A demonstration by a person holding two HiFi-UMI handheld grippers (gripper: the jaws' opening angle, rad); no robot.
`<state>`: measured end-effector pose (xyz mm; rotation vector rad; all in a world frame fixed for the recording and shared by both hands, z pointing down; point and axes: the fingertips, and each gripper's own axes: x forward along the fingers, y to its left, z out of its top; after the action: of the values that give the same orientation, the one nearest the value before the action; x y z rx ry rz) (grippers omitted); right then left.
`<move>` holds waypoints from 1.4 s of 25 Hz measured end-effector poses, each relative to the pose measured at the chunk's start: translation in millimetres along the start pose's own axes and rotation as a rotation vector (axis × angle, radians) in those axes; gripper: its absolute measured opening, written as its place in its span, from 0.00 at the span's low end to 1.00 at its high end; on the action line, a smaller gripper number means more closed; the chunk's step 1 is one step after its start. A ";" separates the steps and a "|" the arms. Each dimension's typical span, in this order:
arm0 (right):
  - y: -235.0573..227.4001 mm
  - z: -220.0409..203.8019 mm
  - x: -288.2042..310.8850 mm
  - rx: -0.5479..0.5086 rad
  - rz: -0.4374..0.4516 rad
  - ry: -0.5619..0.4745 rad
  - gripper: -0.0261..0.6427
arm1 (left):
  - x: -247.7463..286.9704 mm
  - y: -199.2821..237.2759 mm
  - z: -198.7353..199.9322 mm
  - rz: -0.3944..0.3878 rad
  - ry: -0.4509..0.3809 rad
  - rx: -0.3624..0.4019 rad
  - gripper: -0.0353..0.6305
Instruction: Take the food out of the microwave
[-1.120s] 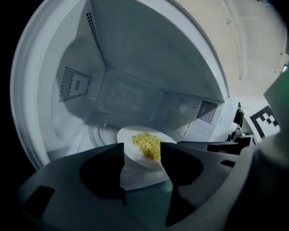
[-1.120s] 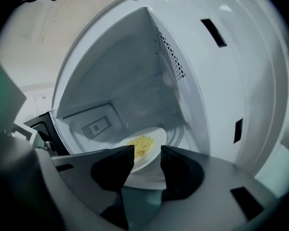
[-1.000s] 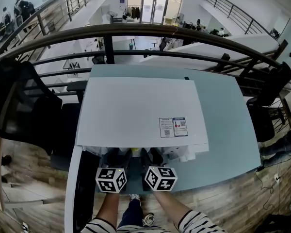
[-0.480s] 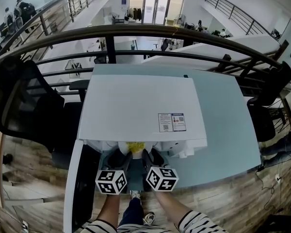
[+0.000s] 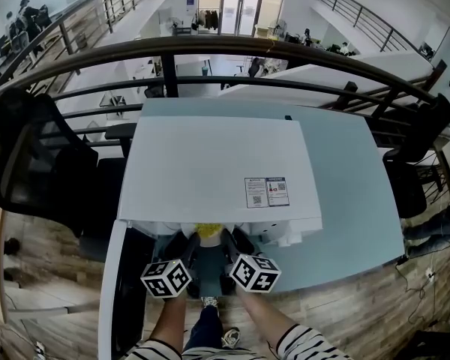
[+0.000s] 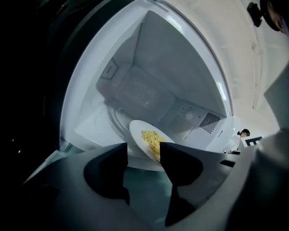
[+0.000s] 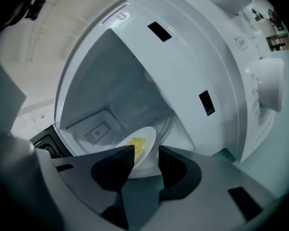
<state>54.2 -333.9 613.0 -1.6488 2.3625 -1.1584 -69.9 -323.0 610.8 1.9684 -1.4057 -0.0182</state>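
A white plate (image 6: pixel 137 132) with yellow food (image 6: pixel 153 139) hangs tilted at the mouth of the white microwave (image 5: pixel 217 163). My left gripper (image 6: pixel 143 150) is shut on the plate's near rim. In the right gripper view the plate (image 7: pixel 147 135) and its food (image 7: pixel 137 144) sit between the jaws of my right gripper (image 7: pixel 146 153), which is shut on its other side. In the head view only the yellow food (image 5: pixel 208 230) peeks out under the microwave's front edge, between the left gripper (image 5: pixel 184 246) and the right gripper (image 5: pixel 229 241).
The microwave door (image 5: pixel 127 291) stands open at the left. The oven sits on a pale blue-green table (image 5: pixel 345 193). Its knob (image 7: pixel 269 83) is on the right of the cavity. A black chair (image 5: pixel 30 156) stands at the left, and a railing (image 5: pixel 210 51) runs behind.
The plate of food has come forward out of the cavity and its yellow food now shows in the head view. Both grippers drew back toward me and their cubes tilted outward.
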 end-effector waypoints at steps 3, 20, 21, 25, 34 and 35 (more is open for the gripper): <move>5.0 -2.6 2.4 0.018 0.030 0.006 0.24 | 1.3 -1.1 -0.2 -0.033 0.007 -0.028 0.30; 15.8 -1.9 -51.1 0.045 0.041 0.008 0.18 | -39.4 -36.3 -8.1 -0.061 0.023 -0.008 0.24; 17.0 -1.4 -57.4 0.046 0.044 0.003 0.18 | -44.0 -40.2 -9.1 -0.065 0.021 -0.005 0.24; 22.3 -2.1 -84.9 0.046 0.055 -0.011 0.17 | -64.4 -56.0 -15.1 -0.078 0.016 0.009 0.23; 33.5 -12.0 -154.9 0.039 0.073 -0.036 0.17 | -121.0 -93.2 -37.9 -0.091 -0.007 0.028 0.22; 34.7 -13.9 -163.3 0.039 0.073 -0.037 0.17 | -127.7 -97.4 -41.0 -0.093 -0.008 0.030 0.22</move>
<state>91.9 -186.7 542.6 -1.5442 2.3416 -1.1435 -25.8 -179.4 540.7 2.0593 -1.3263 -0.0476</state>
